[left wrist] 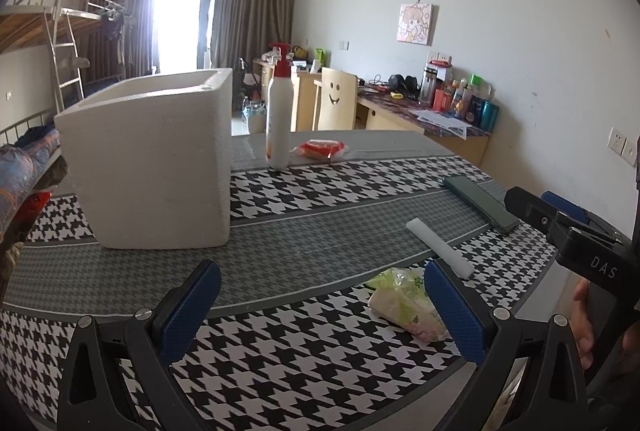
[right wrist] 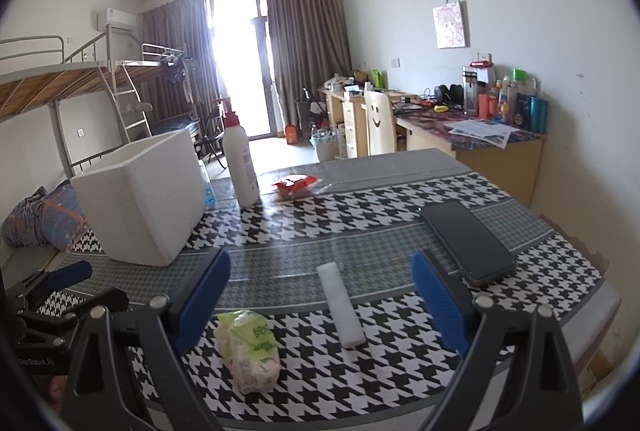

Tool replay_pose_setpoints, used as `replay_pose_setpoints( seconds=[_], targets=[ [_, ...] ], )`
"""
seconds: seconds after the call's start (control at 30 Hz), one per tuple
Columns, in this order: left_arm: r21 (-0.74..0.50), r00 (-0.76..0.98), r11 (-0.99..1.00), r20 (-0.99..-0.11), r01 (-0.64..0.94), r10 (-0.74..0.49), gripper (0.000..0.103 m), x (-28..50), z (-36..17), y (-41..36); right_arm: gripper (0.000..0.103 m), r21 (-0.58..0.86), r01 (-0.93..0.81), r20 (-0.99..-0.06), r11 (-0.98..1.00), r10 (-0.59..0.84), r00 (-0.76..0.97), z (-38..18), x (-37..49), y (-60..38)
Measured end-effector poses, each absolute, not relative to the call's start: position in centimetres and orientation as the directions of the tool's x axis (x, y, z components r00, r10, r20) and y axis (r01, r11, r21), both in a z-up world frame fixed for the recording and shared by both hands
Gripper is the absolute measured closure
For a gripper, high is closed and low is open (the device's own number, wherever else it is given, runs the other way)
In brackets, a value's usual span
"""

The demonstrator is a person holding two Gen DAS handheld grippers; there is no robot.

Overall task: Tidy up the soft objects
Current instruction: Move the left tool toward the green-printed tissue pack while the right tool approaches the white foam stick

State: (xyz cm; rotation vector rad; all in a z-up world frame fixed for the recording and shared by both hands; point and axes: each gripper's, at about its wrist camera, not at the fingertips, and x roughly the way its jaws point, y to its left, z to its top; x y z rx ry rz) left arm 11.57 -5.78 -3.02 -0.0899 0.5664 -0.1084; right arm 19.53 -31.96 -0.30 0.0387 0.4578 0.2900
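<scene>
Far left of both tools, ahead on the houndstooth-covered table (right wrist: 400, 203), stands a white foam box (left wrist: 160, 159), open at the top, with a bed (left wrist: 28, 159) beyond the table edge. Just right of the box, farther back, a white pump bottle (left wrist: 278, 123) with a red top stands upright, and a red-and-white snack packet (left wrist: 322, 149) lies beside it. The left tool (left wrist: 320, 311) hovers low over the table with its blue-padded jaws spread wide and nothing between them. Just inside its right finger lies a soft green-and-white tissue pack (left wrist: 404, 305), which in the right wrist view sits near the left finger of the right tool (right wrist: 322, 303). That tool is also released, jaws wide apart, holding nothing. A white foam stick (right wrist: 340, 305) lies on the table between its fingers, slightly ahead. Farther right, ahead of the right finger, a dark phone (right wrist: 466, 241) lies flat.
</scene>
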Motion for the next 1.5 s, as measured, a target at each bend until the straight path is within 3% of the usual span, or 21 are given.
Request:
replay_pose_setpoints(
  seconds=[1.5],
  targets=[
    [-0.148, 0.698, 0.977, -0.683, 0.154, -0.214, 0.001, 16.3, -7.6, -10.6, 0.009, 0.092, -0.248, -0.591, 0.964, 0.253, 0.766, -5.1, 24.6, -34.0]
  ],
)
